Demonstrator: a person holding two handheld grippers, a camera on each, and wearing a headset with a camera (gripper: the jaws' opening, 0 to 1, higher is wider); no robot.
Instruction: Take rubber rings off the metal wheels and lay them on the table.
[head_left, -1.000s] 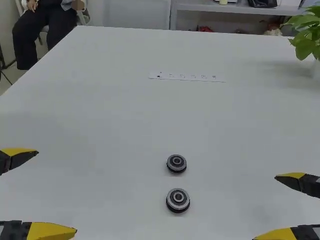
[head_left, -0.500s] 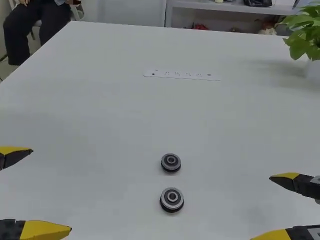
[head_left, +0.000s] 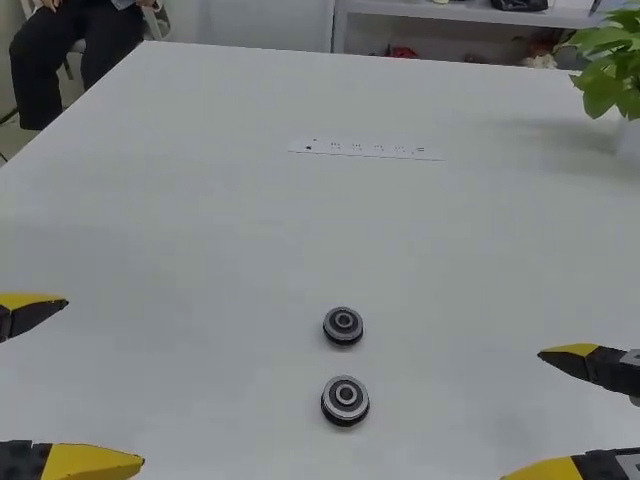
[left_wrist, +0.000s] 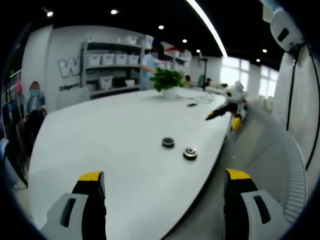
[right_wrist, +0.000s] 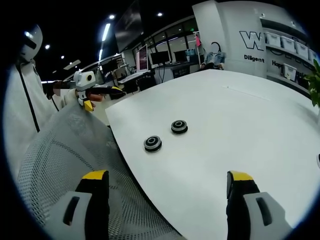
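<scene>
Only the view shifts: near wheel (head_left: 345, 400) and far wheel (head_left: 343, 326) lie untouched, rubber still on; left tool (left_wrist: 164, 175) and right tool (right_wrist: 167, 175) stay released, work not begun.

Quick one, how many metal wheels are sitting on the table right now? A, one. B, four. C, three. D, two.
D: the head view shows a far wheel and a near wheel lying on the table, each with its rubber ring on.
</scene>
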